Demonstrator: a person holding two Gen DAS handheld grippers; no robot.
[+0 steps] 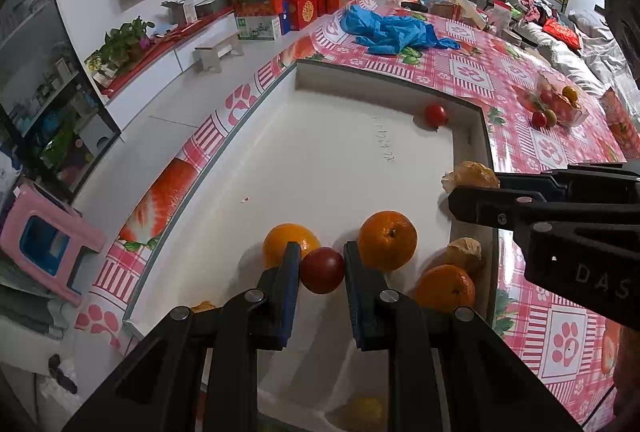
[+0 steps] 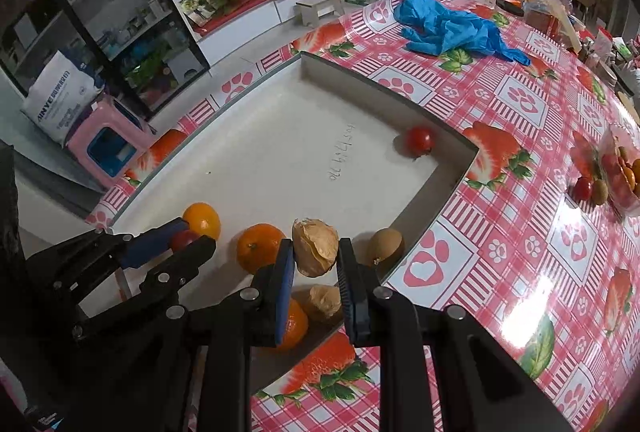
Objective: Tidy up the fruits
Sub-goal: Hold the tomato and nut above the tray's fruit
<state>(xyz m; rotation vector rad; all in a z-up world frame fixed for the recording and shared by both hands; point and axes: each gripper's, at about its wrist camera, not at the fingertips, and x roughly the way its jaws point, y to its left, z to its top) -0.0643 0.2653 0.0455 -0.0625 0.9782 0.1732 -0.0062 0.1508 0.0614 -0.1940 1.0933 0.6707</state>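
Tray (image 1: 248, 167), shallow, white and square, holds everything: left gripper (image 1: 322, 268) clamped on a small round red tomato (image 1: 322, 270) between two oranges; right gripper (image 2: 316, 254) clamped on a papery tan husked fruit (image 2: 315, 247).

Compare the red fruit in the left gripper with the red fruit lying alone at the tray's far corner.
The red fruit in the left gripper is clamped between the blue fingers; the far red fruit lies free, touched by nothing. The gripped one sits between oranges; the far one sits alone by the tray wall. Both are small, round, glossy red, and inside the white tray.
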